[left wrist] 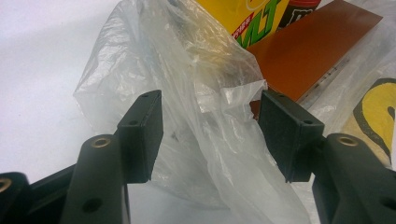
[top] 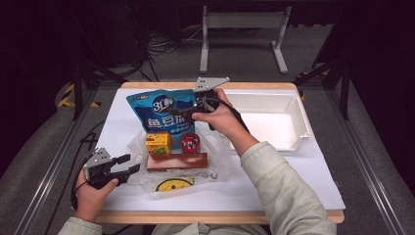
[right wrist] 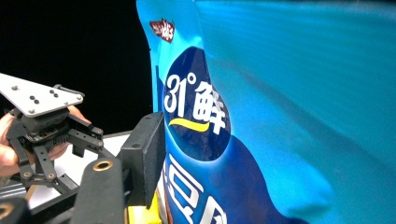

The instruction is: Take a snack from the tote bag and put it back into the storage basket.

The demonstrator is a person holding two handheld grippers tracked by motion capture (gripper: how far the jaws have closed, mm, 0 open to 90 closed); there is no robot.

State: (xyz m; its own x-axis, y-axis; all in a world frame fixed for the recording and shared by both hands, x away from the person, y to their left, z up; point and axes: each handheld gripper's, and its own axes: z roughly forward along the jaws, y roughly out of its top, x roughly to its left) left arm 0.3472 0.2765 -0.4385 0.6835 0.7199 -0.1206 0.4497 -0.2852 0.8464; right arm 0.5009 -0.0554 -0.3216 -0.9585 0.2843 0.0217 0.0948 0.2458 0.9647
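A blue snack pouch (top: 164, 113) stands upright at the back of the white mat. My right gripper (top: 185, 111) comes at its right edge from the side. In the right gripper view the pouch (right wrist: 289, 116) sits between the jaws of my right gripper (right wrist: 212, 163). One pad (right wrist: 145, 156) lies against its printed face and the other jaw is hidden behind it. My left gripper (top: 129, 164) is at the left end of a clear plastic bag (top: 142, 171). In its own view my left gripper (left wrist: 210, 135) stands open, with a fold of the bag (left wrist: 196, 70) loose between the pads.
On the plastic bag lie a yellow box (top: 157, 143), a red can (top: 188, 142) and a brown flat box (top: 177, 160). A yellow smiley print (top: 173, 184) shows near the front. A white tray (top: 293, 137) stands at the right.
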